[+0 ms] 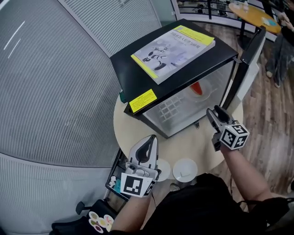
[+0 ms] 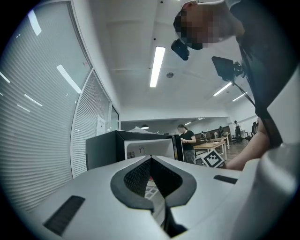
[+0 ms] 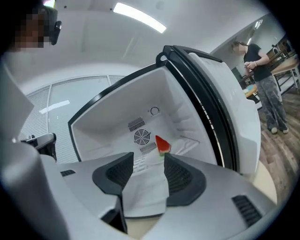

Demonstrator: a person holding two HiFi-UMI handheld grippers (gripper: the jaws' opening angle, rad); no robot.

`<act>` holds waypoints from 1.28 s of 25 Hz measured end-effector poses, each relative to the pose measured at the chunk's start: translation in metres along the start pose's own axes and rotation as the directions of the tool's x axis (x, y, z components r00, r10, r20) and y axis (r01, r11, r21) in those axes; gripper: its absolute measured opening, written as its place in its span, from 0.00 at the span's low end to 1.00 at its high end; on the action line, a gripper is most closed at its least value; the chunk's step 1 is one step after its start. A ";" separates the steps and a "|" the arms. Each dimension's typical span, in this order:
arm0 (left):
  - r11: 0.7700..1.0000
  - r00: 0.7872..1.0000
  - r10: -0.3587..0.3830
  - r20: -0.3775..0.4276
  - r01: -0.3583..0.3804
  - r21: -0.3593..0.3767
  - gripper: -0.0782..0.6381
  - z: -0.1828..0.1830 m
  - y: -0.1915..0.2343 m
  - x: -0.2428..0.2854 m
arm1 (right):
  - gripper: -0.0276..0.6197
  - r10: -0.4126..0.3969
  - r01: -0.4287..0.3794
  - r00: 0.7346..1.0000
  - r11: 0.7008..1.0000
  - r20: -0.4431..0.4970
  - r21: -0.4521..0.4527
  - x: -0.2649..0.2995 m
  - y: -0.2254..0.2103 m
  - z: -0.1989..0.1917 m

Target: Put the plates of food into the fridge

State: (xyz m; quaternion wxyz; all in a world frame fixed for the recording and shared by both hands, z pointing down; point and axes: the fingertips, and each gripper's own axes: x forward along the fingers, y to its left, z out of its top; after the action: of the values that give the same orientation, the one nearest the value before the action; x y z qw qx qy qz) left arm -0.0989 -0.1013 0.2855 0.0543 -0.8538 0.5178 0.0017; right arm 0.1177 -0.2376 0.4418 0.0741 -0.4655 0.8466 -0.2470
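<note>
A small black fridge (image 1: 138, 75) stands on a round pale table (image 1: 193, 142), its door (image 1: 250, 50) swung open to the right. Inside, a red watermelon slice (image 1: 196, 87) sits on the white shelf; in the right gripper view the slice (image 3: 162, 145) stands near the back wall. My right gripper (image 1: 217, 114) hovers just outside the opening, pointing in. Its jaws (image 3: 149, 161) are open with nothing between them. My left gripper (image 1: 150, 140) is at the table's near edge, left of the fridge front. Its tips (image 2: 151, 159) meet and hold nothing. Two round white dishes (image 1: 185, 169) lie at the near edge.
A yellow and grey book (image 1: 174, 48) lies on the fridge top. A ribbed curved wall (image 1: 50, 92) closes the left side. A second round table (image 1: 252, 13) stands at the far right, and a person (image 3: 260, 79) stands beyond the door on the wooden floor.
</note>
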 end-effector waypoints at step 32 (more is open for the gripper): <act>0.944 0.942 -0.325 -0.084 0.328 0.026 0.11 -0.050 -0.018 -0.155 | 0.36 -0.322 0.425 0.905 0.680 -0.278 0.598 -0.204 0.073 -0.393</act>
State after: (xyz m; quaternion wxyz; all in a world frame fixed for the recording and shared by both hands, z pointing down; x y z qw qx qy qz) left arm -0.1575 0.0393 0.3465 0.0503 -0.9260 0.3707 -0.0512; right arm 0.0365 0.1000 0.7263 0.1136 -0.5541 0.5987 -0.5671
